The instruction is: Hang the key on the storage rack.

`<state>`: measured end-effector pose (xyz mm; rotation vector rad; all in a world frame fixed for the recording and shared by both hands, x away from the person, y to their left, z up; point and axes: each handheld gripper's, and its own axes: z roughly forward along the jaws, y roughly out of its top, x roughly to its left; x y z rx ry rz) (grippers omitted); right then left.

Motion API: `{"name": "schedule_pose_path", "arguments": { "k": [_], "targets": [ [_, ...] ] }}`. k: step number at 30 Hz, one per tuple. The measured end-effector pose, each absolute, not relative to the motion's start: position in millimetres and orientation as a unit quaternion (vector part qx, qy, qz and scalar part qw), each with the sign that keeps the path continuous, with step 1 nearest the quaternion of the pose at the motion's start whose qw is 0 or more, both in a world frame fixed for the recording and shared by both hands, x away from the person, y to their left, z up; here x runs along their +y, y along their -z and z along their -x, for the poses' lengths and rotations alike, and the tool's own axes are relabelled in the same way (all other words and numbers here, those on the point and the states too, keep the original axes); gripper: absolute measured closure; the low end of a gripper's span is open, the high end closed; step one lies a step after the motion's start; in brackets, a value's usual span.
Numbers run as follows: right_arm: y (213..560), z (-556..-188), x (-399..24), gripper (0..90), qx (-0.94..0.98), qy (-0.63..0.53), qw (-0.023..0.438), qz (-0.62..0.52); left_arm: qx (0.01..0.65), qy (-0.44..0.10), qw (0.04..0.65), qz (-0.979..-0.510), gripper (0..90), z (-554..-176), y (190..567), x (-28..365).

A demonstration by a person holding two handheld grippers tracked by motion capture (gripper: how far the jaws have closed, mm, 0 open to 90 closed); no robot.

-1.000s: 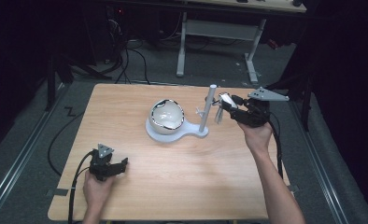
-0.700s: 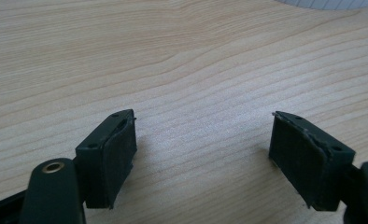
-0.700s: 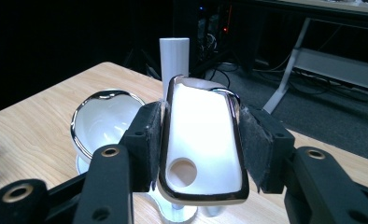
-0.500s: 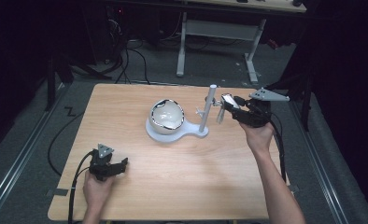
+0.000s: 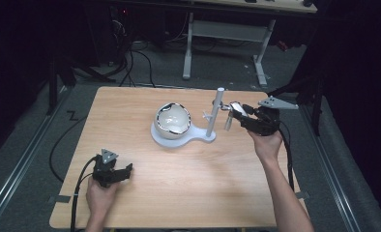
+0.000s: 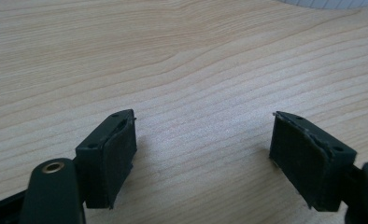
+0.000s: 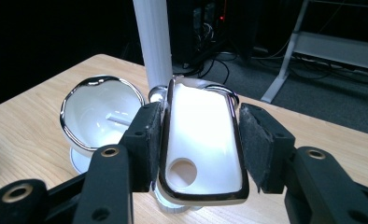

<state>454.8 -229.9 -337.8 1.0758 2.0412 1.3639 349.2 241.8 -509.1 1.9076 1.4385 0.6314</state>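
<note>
**A lab bench set up for recording**

We are looking down on a lab or test room, not a home. We see a plain wooden table [image 5: 179, 193] standing alone on grey carpet [image 5: 24, 159], with metal rails [image 5: 14, 181] running along the floor on both sides. Behind it we spot a white desk frame [image 5: 227, 34], loose black cables [image 5: 135, 60] and dark equipment with a small red light. The surroundings are unlit and black.

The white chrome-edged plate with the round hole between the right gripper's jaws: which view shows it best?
The right gripper view: the plate is close up between the jaws, its chrome edge and round hole plain. The high view shows it as a small pale piece at the right gripper, beside the white post. The left gripper view looks at bare tabletop.
</note>
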Motion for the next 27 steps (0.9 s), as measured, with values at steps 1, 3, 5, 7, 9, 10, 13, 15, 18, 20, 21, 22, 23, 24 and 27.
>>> {"name": "schedule_pose_path", "arguments": {
  "k": [1, 3, 5, 7, 9, 10, 13, 15, 18, 20, 21, 22, 23, 24, 27],
  "targets": [
    [339, -455, -230, 50.9, 0.741, -0.495, 0.228, -0.391, 0.55, -0.241, 0.329, -0.729, 23.3, -349, 509, 242],
    [344, -455, -229, 50.8, 0.743, -0.491, 0.229, -0.393, 0.55, -0.241, 0.329, -0.729, 23.2, -349, 509, 242],
    [345, -455, -228, 50.8, 0.744, -0.489, 0.229, -0.394, 0.55, -0.241, 0.329, -0.729, 23.2, -349, 509, 242],
    [348, -456, -226, 50.8, 0.746, -0.485, 0.23, -0.394, 0.55, -0.241, 0.329, -0.729, 23.2, -349, 509, 242],
    [349, -455, -224, 50.8, 0.748, -0.482, 0.233, -0.391, 0.55, -0.241, 0.329, -0.729, 23.3, -349, 509, 242],
    [349, -455, -223, 50.8, 0.749, -0.481, 0.235, -0.39, 0.55, -0.241, 0.329, -0.729, 23.3, -349, 509, 242],
    [351, -454, -218, 50.8, 0.755, -0.472, 0.242, -0.385, 0.55, -0.241, 0.329, -0.729, 23.3, -349, 509, 242],
    [352, -454, -218, 50.8, 0.756, -0.471, 0.242, -0.386, 0.55, -0.241, 0.329, -0.729, 23.2, -349, 509, 242],
    [354, -453, -215, 50.7, 0.758, -0.468, 0.244, -0.383, 0.55, -0.241, 0.329, -0.729, 23.3, -349, 509, 242],
    [355, -453, -212, 50.7, 0.761, -0.463, 0.248, -0.38, 0.55, -0.241, 0.329, -0.729, 23.3, -349, 509, 242],
    [355, -452, -211, 50.7, 0.762, -0.461, 0.249, -0.38, 0.55, -0.241, 0.329, -0.729, 23.3, -349, 509, 242],
    [356, -452, -210, 50.8, 0.764, -0.459, 0.251, -0.378, 0.55, -0.241, 0.329, -0.729, 23.3, -349, 509, 242],
    [357, -452, -209, 50.8, 0.765, -0.458, 0.251, -0.377, 0.55, -0.241, 0.329, -0.729, 23.3, -349, 509, 242],
    [358, -453, -207, 50.8, 0.766, -0.457, 0.251, -0.375, 0.55, -0.241, 0.329, -0.729, 23.3, -349, 509, 242],
    [359, -453, -204, 50.8, 0.768, -0.455, 0.251, -0.375, 0.55, -0.241, 0.329, -0.729, 23.3, -349, 509, 242]
  ]
}}
